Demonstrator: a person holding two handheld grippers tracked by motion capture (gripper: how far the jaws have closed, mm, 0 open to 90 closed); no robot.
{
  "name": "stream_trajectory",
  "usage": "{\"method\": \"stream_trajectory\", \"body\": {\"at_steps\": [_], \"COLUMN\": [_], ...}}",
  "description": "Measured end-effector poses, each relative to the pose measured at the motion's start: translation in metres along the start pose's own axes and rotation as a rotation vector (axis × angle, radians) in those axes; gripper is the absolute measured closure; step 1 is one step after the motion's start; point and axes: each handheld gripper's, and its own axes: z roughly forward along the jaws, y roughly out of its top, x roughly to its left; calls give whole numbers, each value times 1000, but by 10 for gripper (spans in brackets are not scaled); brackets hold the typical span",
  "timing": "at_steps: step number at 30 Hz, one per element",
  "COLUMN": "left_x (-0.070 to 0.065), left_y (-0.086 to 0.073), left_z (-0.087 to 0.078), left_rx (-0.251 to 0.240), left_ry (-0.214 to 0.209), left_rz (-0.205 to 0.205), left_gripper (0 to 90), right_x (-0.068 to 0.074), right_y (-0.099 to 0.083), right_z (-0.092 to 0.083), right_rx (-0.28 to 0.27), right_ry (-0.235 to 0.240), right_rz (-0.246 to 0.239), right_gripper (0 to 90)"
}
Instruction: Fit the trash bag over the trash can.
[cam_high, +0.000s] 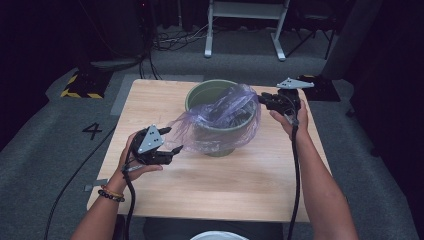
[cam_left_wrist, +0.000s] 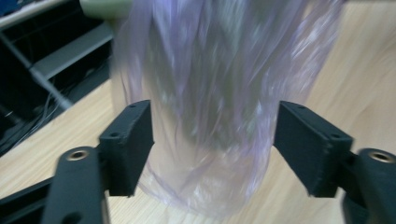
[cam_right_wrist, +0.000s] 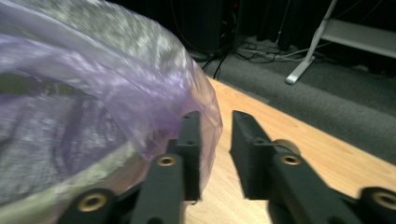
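A green bucket stands at the middle of the wooden table, with a thin purple plastic bag draped in and over it. A tail of the bag stretches out to the left. My left gripper is at that tail; in the left gripper view its jaws stand wide apart with the blurred bag hanging between them, pads clear of it. My right gripper is at the bucket's right rim. Its jaws are a little apart; the bag's edge lies against the left jaw, not pinched.
Bare tabletop lies in front of the bucket and to its left. On the grey floor behind stand white frame legs and a yellow-black striped base, with cables. A white round thing peeks in at the table's near edge.
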Motion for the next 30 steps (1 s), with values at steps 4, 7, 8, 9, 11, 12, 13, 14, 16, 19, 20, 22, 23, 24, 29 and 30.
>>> {"method": "stream_trajectory", "body": {"at_steps": [4,7,8,9,11,12,13,14,16,19,20,22,23,24,29,30], "left_x": [1,2,3,5,8,10,12,14,20,30,34,39,41,42,54,56], "left_y": [15,28,33,38,47,51,56,60,68,78,81,84,84,85,82,80], "left_z": [-13,-15,-14,-12,-9,-7,-4,0,8,19,24,32,34,39,52,54], "left_rx": [-66,-86,-89,-88,-93,-96,-88,-76,-39,-23,-9,-4,1,21,52,47], "left_ry": [-21,-13,-4,1,7,2,-2,2,34,49,59,38,41,62,59,74], "left_rz": [-11,-12,-10,-8,-4,-10,-8,4,8,-16,-20,-11,-5,3,16,23], "left_gripper": [257,250,248,247,239,245,267,272,300,337,356,380,393,427,618,656], "right_x": [4,5,6,7,9,10,12,14,18,23,24,26,25,24,14,12], "right_y": [4,6,6,7,7,7,7,7,7,7,7,9,10,11,17,18], "right_z": [-13,-22,-25,-28,-33,-36,-39,-42,-44,-41,-39,-34,-31,-29,-11,-9], "right_rx": [-26,-63,-69,-78,-93,-102,-111,-119,-117,-89,-81,-48,-48,-48,-32,-32], "right_ry": [-13,9,20,31,69,78,95,123,165,184,187,129,133,138,121,131], "right_rz": [-14,-23,-34,-50,-74,-87,-108,-136,-179,-227,-242,-269,-267,-261,-212,-210], "right_gripper": [605,499,466,425,387,361,352,351,335,301,310,328,346,351,523,576]}}
